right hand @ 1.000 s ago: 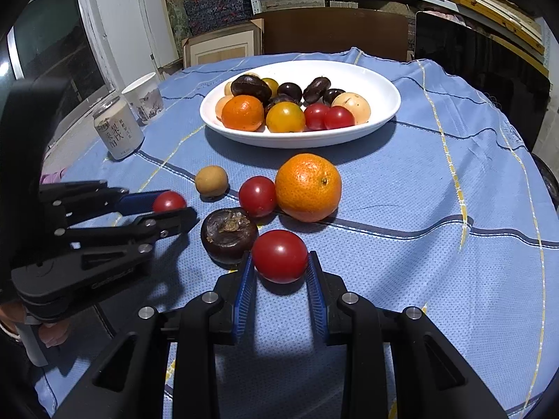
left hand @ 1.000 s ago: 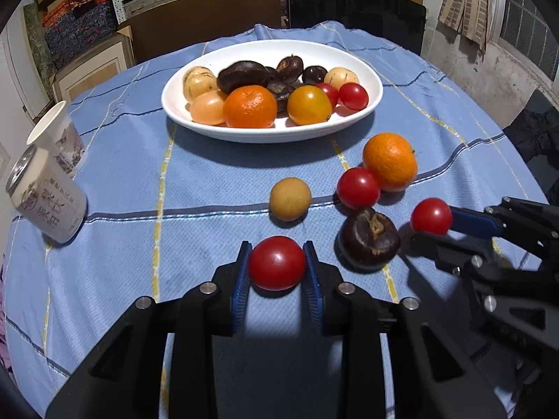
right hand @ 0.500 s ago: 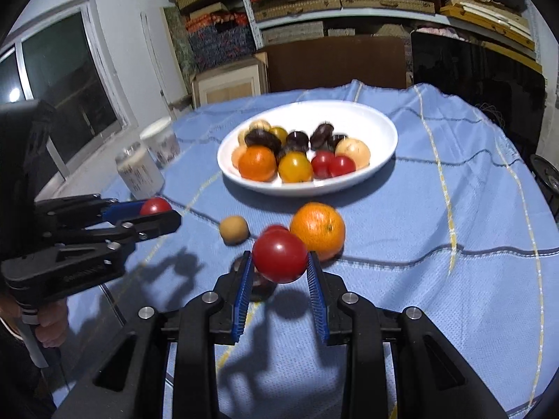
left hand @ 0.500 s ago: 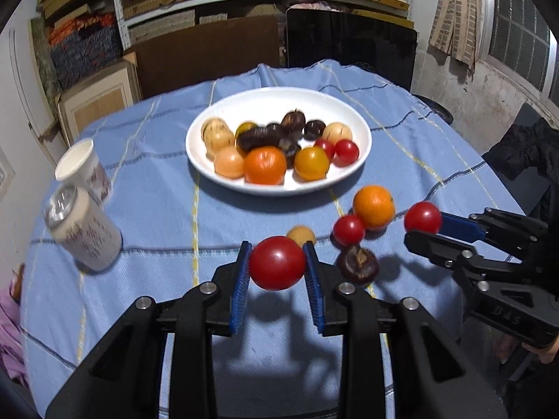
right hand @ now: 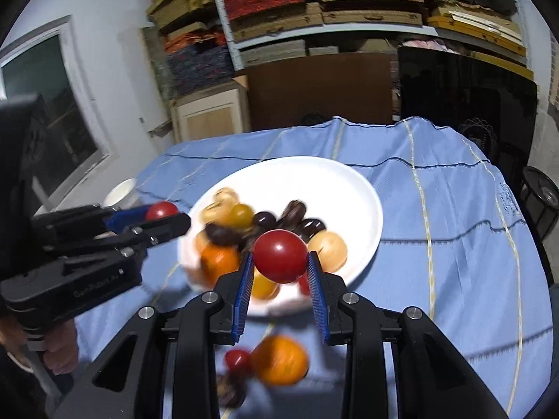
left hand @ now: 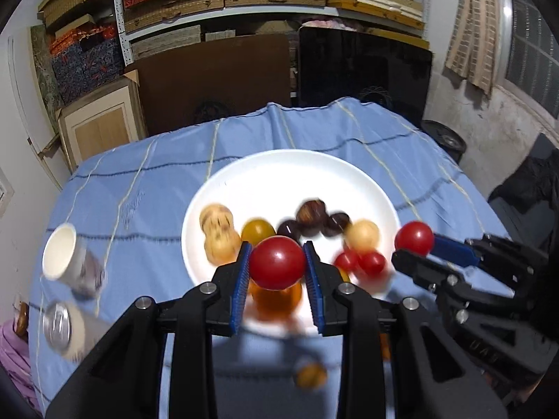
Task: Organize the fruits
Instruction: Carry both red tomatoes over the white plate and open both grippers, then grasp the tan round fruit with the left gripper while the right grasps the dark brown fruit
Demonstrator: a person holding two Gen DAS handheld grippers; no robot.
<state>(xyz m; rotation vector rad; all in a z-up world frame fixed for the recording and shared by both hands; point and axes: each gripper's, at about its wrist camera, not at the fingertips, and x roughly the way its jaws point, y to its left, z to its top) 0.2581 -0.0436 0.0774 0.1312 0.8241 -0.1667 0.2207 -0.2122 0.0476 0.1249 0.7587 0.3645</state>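
A blue checked tablecloth (left hand: 146, 209) covers the round table; on it sits a white plate (left hand: 279, 171) of mixed fruit; above the plate's near rim the left gripper (left hand: 277, 262) clamps a red tomato (left hand: 277, 262), and the right gripper (right hand: 280, 256) clamps a second tomato (right hand: 280, 256); an orange (right hand: 279, 359) lies on the cloth below.

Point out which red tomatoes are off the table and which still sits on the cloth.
Two are lifted: one clamped in the left gripper, one in the right gripper. The loose red tomato lies on the blue tablecloth beside the orange, short of the white plate.
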